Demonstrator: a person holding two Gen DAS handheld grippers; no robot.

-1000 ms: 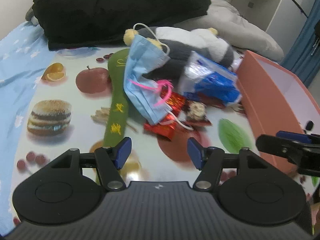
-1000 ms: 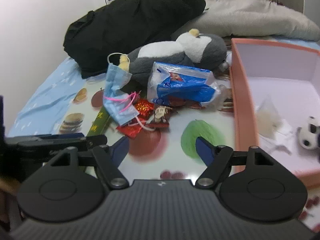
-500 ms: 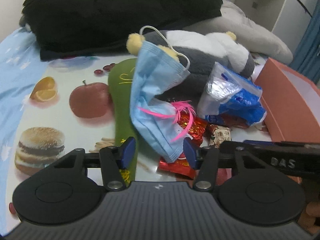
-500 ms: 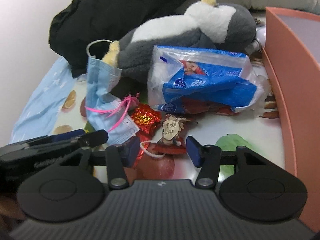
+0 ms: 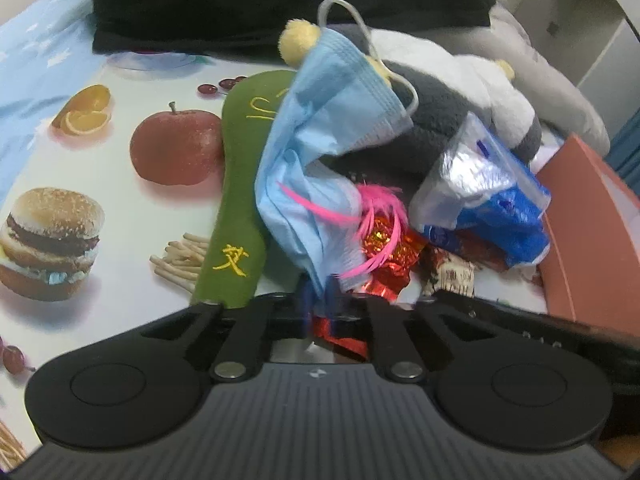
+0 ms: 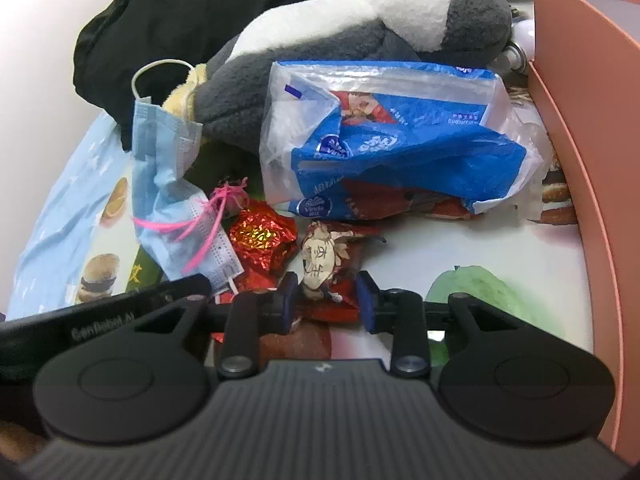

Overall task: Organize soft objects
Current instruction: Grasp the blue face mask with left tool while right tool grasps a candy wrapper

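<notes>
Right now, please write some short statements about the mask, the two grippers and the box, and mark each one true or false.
1. The left gripper is shut on the lower edge of the mask. True.
2. The jaws of the right gripper are fully shut. False: they stand apart, one on each side of a small snack packet.
3. The mask's upper ear loop hangs over the plush penguin. True.
4. The box is green. False: it is salmon pink.
5. The blue tissue pack lies inside the box. False: it lies outside, in front of the penguin.
</notes>
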